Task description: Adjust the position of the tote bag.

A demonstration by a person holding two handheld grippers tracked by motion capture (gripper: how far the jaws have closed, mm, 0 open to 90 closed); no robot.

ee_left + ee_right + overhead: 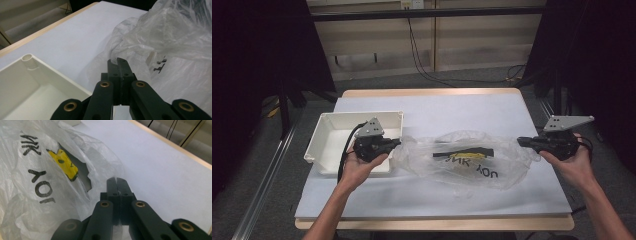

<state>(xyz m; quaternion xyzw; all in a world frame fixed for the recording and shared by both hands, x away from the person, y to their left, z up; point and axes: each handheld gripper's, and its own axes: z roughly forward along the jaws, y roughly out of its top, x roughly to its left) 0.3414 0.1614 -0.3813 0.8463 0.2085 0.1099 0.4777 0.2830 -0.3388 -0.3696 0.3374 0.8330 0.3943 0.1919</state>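
A clear plastic bag is stretched across the middle of the table, pinched at each end. Its left edge is clamped between the closed jaws of the left gripper, its right edge nipped by the closed jaws of the right gripper. A yellow-and-black item is seen inside the bag, under black lettering. A white tray is set just left of the bag, with nothing seen inside it.
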